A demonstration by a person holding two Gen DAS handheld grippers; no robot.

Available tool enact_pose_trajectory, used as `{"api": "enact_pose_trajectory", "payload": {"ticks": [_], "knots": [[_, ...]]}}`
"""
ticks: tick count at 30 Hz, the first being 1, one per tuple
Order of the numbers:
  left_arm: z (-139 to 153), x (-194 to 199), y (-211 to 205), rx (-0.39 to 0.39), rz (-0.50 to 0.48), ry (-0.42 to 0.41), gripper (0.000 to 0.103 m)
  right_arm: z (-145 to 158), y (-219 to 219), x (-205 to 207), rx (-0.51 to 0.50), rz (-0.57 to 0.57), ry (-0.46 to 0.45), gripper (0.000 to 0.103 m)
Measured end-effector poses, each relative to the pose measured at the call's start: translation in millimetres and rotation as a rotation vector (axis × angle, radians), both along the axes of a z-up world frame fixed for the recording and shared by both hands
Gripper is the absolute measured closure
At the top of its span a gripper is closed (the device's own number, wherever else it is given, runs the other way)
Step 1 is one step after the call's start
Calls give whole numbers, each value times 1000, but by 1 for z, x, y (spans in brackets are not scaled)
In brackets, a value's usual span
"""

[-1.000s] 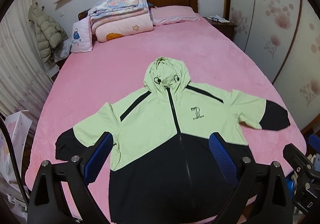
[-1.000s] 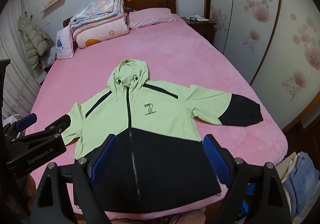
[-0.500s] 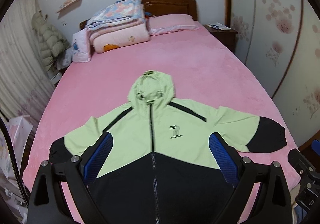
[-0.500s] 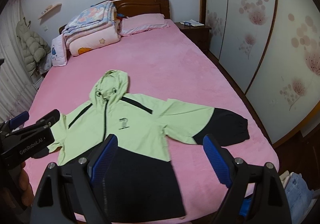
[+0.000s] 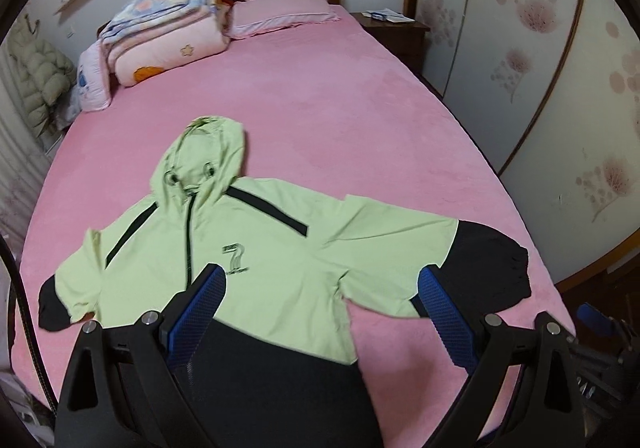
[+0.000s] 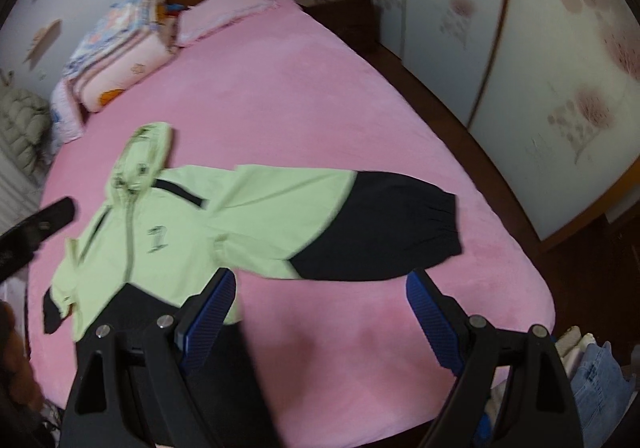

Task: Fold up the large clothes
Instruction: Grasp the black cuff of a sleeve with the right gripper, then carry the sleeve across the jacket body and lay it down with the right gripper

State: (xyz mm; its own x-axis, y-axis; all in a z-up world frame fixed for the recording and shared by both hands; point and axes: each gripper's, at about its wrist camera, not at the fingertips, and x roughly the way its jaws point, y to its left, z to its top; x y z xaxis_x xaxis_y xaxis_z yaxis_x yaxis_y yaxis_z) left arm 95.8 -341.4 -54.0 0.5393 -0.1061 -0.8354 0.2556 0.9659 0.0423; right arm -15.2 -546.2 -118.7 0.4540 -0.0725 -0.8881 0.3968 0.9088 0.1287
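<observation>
The jacket [image 5: 256, 248] lies spread flat near the foot edge of the bed [image 5: 340, 120]; both the left hand-held gripper [image 5: 320, 312] and right hand-held gripper [image 6: 320, 312] hover spread wide, pinching nothing.

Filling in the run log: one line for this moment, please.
phase: approach | jacket: flat, unfolded on bed | left tool: open | right tool: open
</observation>
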Motion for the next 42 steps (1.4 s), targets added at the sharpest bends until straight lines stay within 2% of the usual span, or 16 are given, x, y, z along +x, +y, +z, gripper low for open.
{"api": "enact_pose_trajectory", "payload": {"ticks": [3, 6, 13, 22, 25, 26, 28, 29, 31, 32, 36, 42], "knots": [[-27, 12, -20, 20, -12, 11, 6, -32, -40, 3, 3, -54, 39, 15], [-57, 26, -34, 5, -10, 54, 6, -66, -77, 6, -2, -107, 85, 16], [-110, 51, -63, -4, 22, 132, 6, -148, -150, 22, 110, -205, 188, 20], [-130, 61, -88, 15, 9, 162, 6, -223, -190, 23, 258, -287, 262, 20], [-129, 61, -91, 14, 0, 173, 6, -235, -187, 23, 256, -285, 258, 22], [-128, 60, -91, 15, -1, 172, 6, -237, -186, 24, 251, -280, 257, 29], [-126, 59, -88, 15, -2, 170, 7, -237, -179, 29, 256, -246, 245, 54], [-125, 58, -86, 13, 1, 169, 7, -236, -177, 33, 266, -234, 240, 77], [-122, 57, -81, 5, 6, 167, 6, -229, -175, 37, 256, -231, 233, 90], [-119, 56, -76, -2, 9, 164, 6, -222, -173, 38, 267, -231, 209, 94], [-107, 50, -52, -33, 18, 139, 6, -176, -160, 42, 253, -201, 90, 94], [-88, 42, 10, -160, 28, 106, 6, -75, -87, 71, 214, 10, -139, 95]]}}
